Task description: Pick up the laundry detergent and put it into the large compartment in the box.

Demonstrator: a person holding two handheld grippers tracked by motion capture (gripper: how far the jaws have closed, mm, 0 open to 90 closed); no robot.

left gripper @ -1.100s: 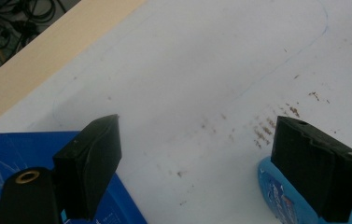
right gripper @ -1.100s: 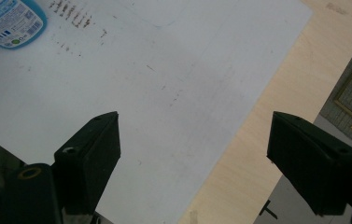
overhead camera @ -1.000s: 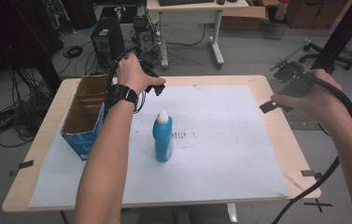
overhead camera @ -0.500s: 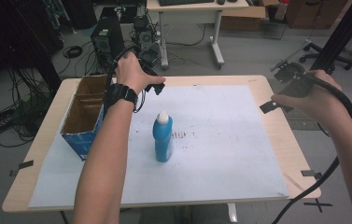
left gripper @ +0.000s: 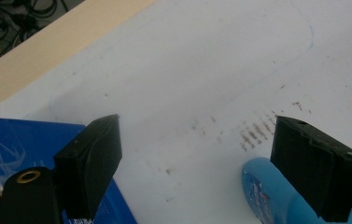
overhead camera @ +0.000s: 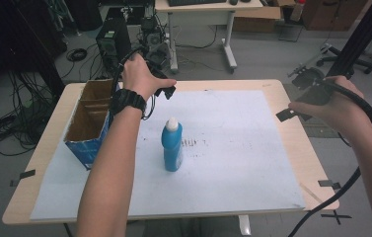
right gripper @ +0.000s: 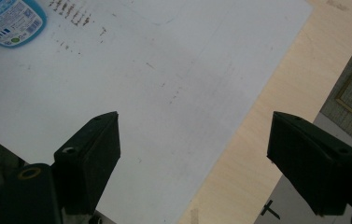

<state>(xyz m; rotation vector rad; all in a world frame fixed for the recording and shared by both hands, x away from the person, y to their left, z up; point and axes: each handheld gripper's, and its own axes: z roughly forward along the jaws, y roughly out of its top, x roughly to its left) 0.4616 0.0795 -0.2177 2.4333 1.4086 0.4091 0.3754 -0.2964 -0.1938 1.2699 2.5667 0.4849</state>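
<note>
I see a wooden table (overhead camera: pixel 292 143) covered by a pale blue mat (overhead camera: pixel 242 163) with brownish smudges (overhead camera: pixel 193 143) near its middle. Black tape marks (overhead camera: pixel 331 183) sit on the table's right edge and left edge. Beyond it, a white desk (overhead camera: pixel 208 10), a computer tower (overhead camera: pixel 112 39) and cable tangles (overhead camera: pixel 11 131) on the grey floor. Cardboard boxes (overhead camera: pixel 321 12) far right.

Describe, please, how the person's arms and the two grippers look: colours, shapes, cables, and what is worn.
Both forearms are bare, without sleeves. The left wrist wears a black watch. The left gripper and right gripper are black, each with two blocky, wedge-shaped jaws. A brass-coloured ring sits on the left gripper's body. A thick black cable loops over the right hand and trails down.
</note>
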